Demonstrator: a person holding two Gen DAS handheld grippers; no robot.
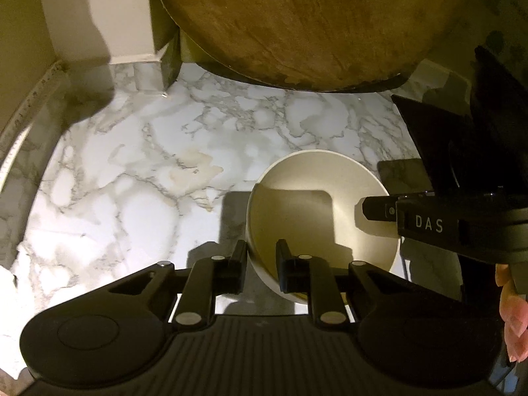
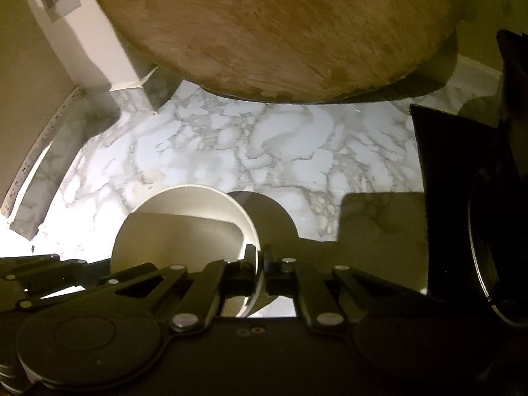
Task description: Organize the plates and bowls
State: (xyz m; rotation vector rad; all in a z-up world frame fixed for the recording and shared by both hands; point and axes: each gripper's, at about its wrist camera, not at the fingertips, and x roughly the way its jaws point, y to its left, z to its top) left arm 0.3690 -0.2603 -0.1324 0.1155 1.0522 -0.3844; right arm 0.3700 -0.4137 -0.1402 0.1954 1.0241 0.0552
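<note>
A white bowl (image 1: 316,198) stands upright on the marble counter (image 1: 132,171). My left gripper (image 1: 262,257) straddles the bowl's near left rim, one finger outside and one inside, with a gap between the jaws. My right gripper (image 2: 260,260) is shut on the bowl's right rim (image 2: 184,227); in the left wrist view its finger (image 1: 379,211) reaches into the bowl from the right.
A large round wooden board (image 1: 313,23) leans against the back wall. A black stand or appliance (image 1: 462,138) fills the right side, also in the right wrist view (image 2: 478,198). A white wall corner (image 1: 99,16) and the counter's left edge bound the space.
</note>
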